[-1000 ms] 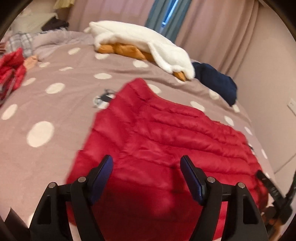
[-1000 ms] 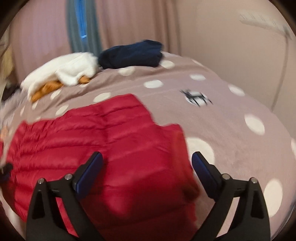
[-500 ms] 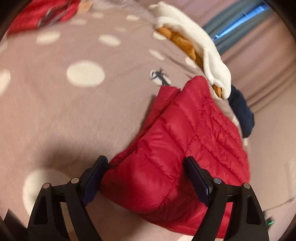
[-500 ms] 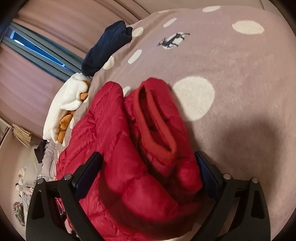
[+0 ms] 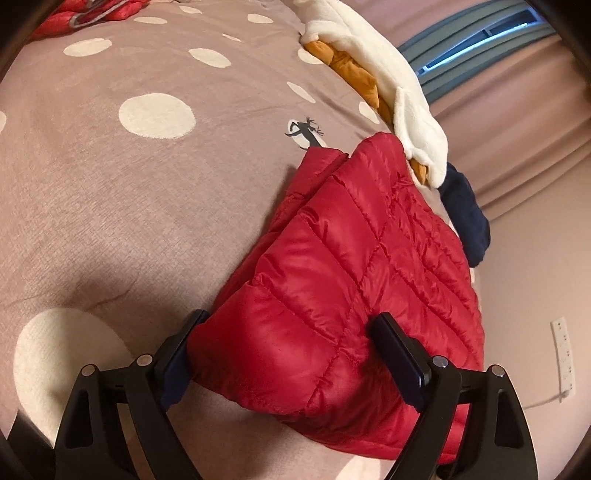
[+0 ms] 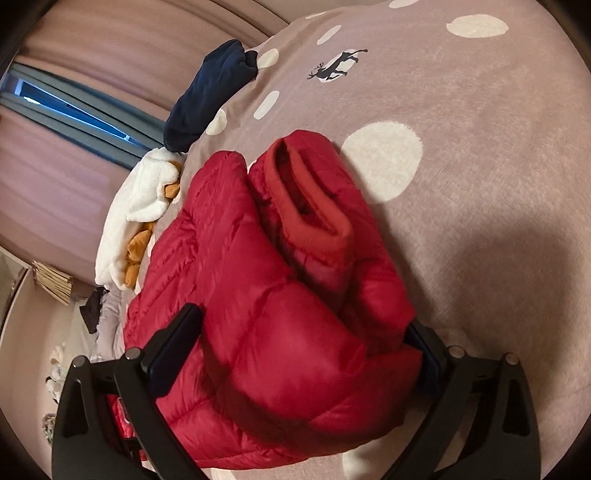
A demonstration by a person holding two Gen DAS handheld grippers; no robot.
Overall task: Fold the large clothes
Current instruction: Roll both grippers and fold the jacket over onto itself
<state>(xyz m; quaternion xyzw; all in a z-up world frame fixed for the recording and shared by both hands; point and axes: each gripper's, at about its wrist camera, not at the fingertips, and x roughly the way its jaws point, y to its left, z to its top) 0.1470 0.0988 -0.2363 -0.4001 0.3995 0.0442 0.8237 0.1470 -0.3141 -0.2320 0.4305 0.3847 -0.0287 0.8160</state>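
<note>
A red quilted puffer jacket (image 5: 351,258) lies folded into a thick bundle on the dotted mauve bed cover (image 5: 129,203). My left gripper (image 5: 290,317) straddles the bundle's near corner, and its jaws are opening with the padded fabric between them. One left fingertip (image 5: 197,319) sits at the fabric's edge, the other lies on top. In the right wrist view the jacket (image 6: 258,295) shows its rolled collar (image 6: 314,199). My right gripper (image 6: 303,317) stands wide around that end of the bundle, which fills the gap between the jaws.
A white fleece garment over orange cloth (image 5: 369,48) and a navy garment (image 5: 465,214) lie beyond the jacket, near the curtains and window. More red clothing (image 5: 92,14) is at the far left. A wall with a socket (image 5: 563,354) is close on the right.
Both grippers rolled and came down from above the jacket to straddle its two ends. The left jaws spread wider. The jacket looks more bunched than a second ago.
</note>
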